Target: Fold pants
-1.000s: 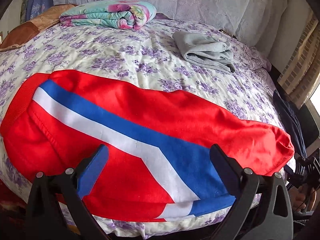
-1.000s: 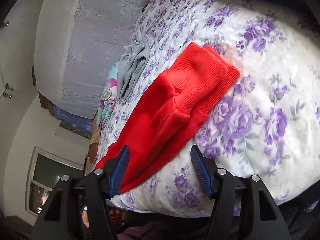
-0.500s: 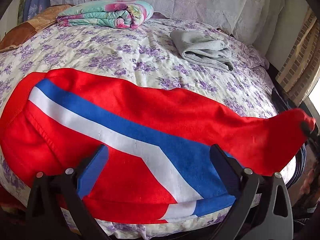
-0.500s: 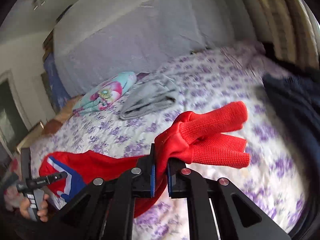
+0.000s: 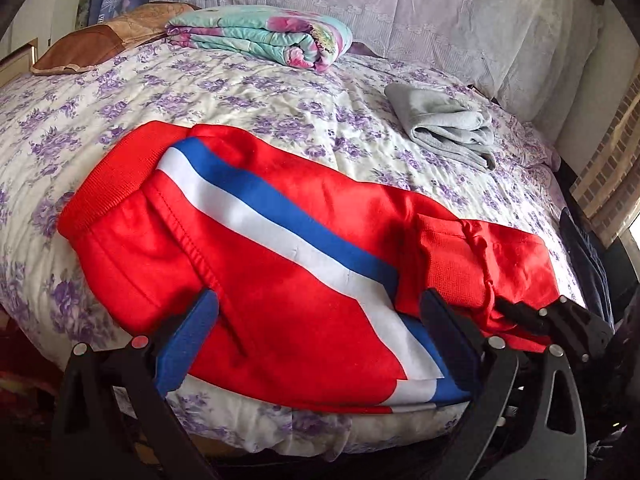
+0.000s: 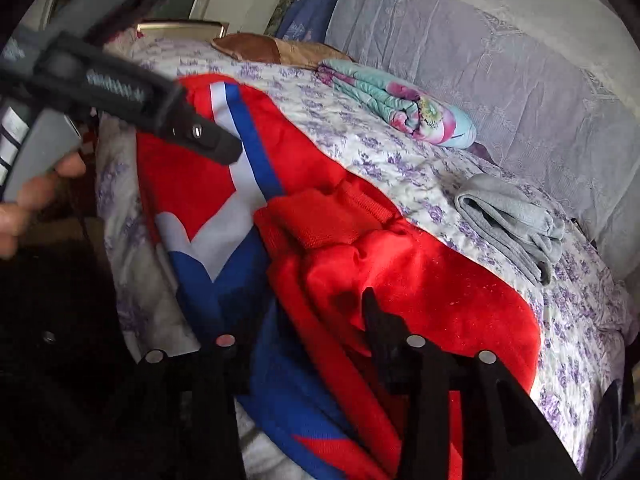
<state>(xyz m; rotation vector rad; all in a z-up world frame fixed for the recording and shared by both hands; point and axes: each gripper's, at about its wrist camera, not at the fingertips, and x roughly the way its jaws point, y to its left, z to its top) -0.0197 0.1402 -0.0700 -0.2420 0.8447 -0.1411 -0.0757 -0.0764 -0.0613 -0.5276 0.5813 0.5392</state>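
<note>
We see the red pants (image 5: pixel 280 264) lying across the near edge of the bed (image 5: pixel 248 92), waistband to the left, with a white and blue stripe running along the leg. The leg end with its 2 ribbed cuffs (image 5: pixel 444 248) lies folded back over the right part of the pants.

Our left gripper (image 5: pixel 320 332) hovers over the near edge of the pants, its 2 fingers (image 5: pixel 188 340) spread wide and pinching nothing.

Our right gripper (image 6: pixel 304 344) sits low over the folded leg. Its jaws have just been opening; red and blue fabric lies between them, and they stand apart from it rather than pressing. In the right wrist view the left gripper's body and the hand (image 6: pixel 36 196) holding it show at the upper left.

Farther back on the bed rest a folded grey garment (image 5: pixel 448 128), a folded floral blanket (image 5: pixel 264 36) and a brown cushion (image 5: pixel 100 40). We find no containers here.
</note>
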